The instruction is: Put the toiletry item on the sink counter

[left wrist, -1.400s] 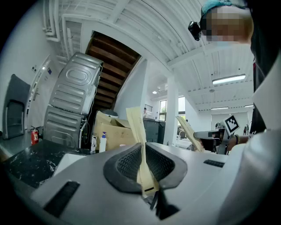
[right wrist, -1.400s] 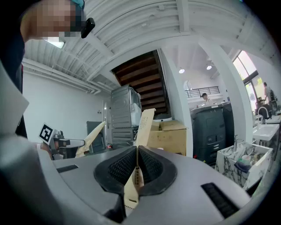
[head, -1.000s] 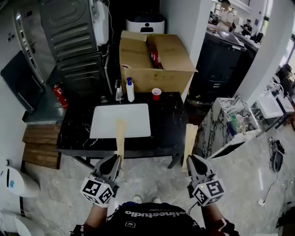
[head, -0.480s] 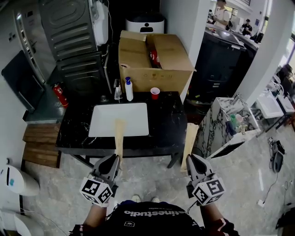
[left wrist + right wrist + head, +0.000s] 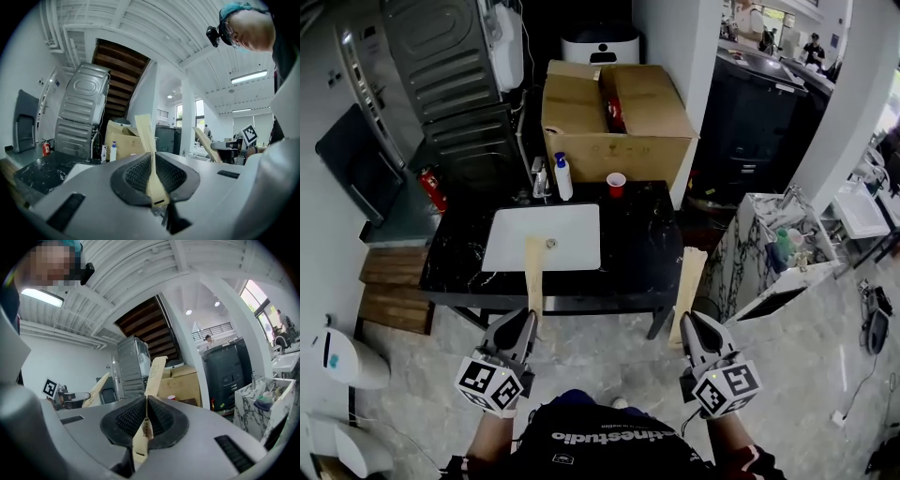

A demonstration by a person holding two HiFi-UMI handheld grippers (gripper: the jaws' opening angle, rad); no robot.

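Left hand-held gripper (image 5: pixel 526 321) and right hand-held gripper (image 5: pixel 686 322), each clamping a tan packet (image 5: pixel 532 274), have barely shifted — still short of the table (image 5: pixel 643 246), nothing placed.

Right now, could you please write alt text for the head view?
Seen from above, the left gripper and right gripper each clamp a flat tan strip before a black counter with a white sink. A pump bottle and red cup stand at its back edge.

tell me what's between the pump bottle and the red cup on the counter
Nothing; the head view shows bare black counter between pump bottle and red cup.
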